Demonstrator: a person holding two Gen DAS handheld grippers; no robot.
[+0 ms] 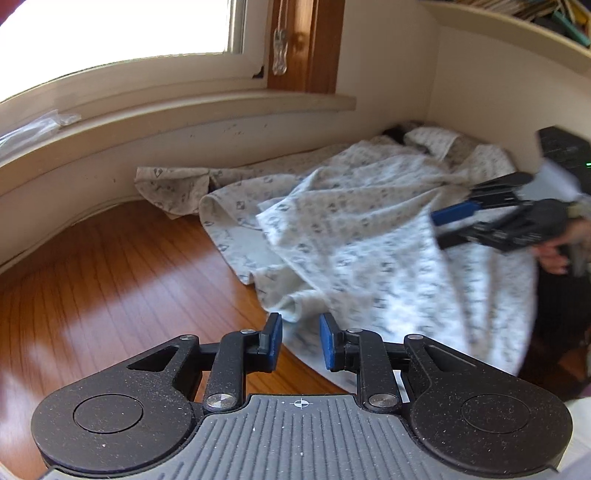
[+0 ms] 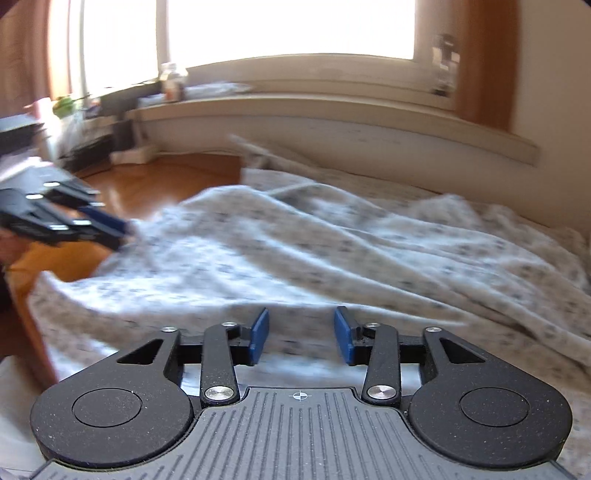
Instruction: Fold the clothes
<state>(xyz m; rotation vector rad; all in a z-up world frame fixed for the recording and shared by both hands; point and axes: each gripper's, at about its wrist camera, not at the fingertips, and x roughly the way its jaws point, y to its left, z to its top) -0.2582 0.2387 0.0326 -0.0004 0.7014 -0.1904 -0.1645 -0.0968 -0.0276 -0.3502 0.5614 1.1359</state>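
Observation:
A crumpled white garment with small grey-blue prints lies on the wooden tabletop, bunched up against the wall and the corner. In the left wrist view my left gripper is open just short of the garment's near folded edge, and nothing sits between its blue pads. My right gripper reaches in from the right over the cloth, held by a hand. In the right wrist view the right gripper is open above the blurred garment with its pads clear of the cloth. The left gripper shows at that garment's left edge.
A window sill and wall run behind the table. A clear plastic bag lies on the sill. A black device with a green light stands at the right, under a book shelf. Clutter crowds the table's far left.

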